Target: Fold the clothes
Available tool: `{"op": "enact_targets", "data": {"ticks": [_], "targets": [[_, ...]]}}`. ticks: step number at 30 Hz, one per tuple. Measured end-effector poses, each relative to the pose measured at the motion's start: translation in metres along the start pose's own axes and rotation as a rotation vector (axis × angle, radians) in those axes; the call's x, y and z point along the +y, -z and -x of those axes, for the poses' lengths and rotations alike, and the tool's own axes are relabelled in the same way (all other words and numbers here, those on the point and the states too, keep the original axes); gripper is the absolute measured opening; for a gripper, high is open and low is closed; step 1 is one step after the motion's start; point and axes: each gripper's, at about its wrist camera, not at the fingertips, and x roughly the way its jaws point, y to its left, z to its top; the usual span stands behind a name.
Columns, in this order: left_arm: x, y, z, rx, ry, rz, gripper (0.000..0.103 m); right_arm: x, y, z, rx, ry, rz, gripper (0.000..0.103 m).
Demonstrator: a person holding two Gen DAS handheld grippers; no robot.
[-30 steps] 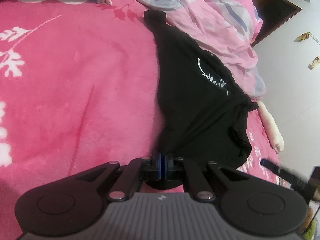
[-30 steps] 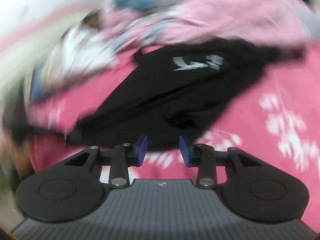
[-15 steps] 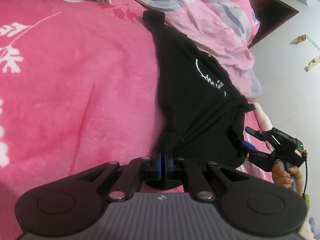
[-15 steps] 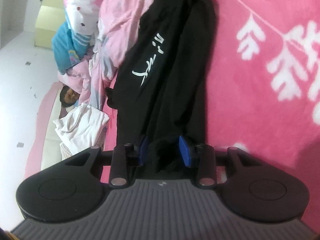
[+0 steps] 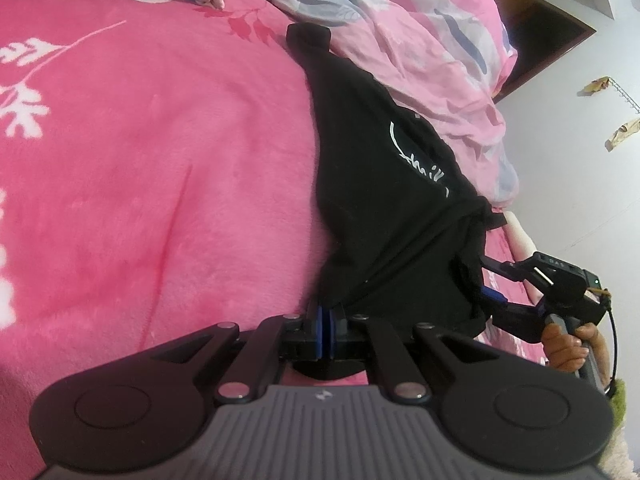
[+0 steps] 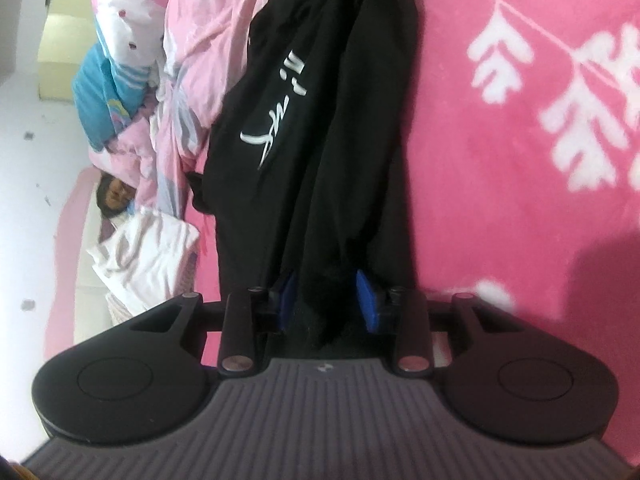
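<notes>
Presently, notes on the risks as the scene stood.

Garment: the black T-shirt lay bunched in a long strip on the pink bed blanket, one side up against the rumpled pink quilt.

Left claw: pads were pressed together on a pinch of the shirt's near corner.

Right claw: pads stood apart with a thick fold of cloth hanging between them; not clamped. In the left view the same claw sat at the shirt's far hem.

Risk, right side: closing on that thick wad could have caught several layers, so the shirt would have lifted twisted, not flat.

Risk, left side: only a small pinch was held; a hard pull probably would have slipped it free.

Risk, surroundings: the plush blanket looked grippy, and drag could have roped the cloth further; the quilt edge might have been snagged too.

Print: white lettering faced up, distorted by creases.
</notes>
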Motion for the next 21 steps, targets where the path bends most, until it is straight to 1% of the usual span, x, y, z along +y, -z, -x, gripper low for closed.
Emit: {"op": "enact_targets", "data": {"ticks": [3,4,5,6,7,12,14,16,19,21], "targets": [[0.001,0.000,0.000,-0.003,0.006,0.007,0.004,0.005,0.001,-0.001,0.018,0.019,0.004,0.034],[0.002,0.000,0.000,-0.005,0.007,0.009,0.004,0.006,0.002,0.004,0.004,0.008,0.013,0.033],[0.002,0.000,0.000,-0.007,0.008,0.012,0.004,0.006,0.003,0.011,-0.016,-0.007,0.024,0.024],[0.002,0.000,0.000,-0.008,0.009,0.013,0.004,0.007,0.004,0.017,-0.036,-0.023,0.036,0.008],[0.002,0.001,0.000,-0.009,0.009,0.013,0.004,0.008,0.005,0.024,-0.056,-0.038,0.047,0.005],[0.002,-0.001,0.000,-0.005,0.007,0.002,0.004,0.012,0.011,0.058,-0.155,-0.115,0.104,0.003],[0.002,-0.001,0.000,-0.003,0.006,-0.004,0.004,0.012,0.017,0.088,-0.220,-0.121,0.144,0.003],[0.001,-0.001,0.000,-0.003,0.003,-0.016,0.004,0.007,0.022,0.116,-0.279,-0.105,0.172,0.003],[-0.001,0.000,0.001,-0.003,-0.003,-0.026,0.004,-0.011,0.027,0.152,-0.345,-0.049,0.193,0.003],[-0.003,0.000,0.001,-0.001,-0.010,-0.032,0.004,-0.026,0.031,0.163,-0.361,0.004,0.184,0.002]]}}
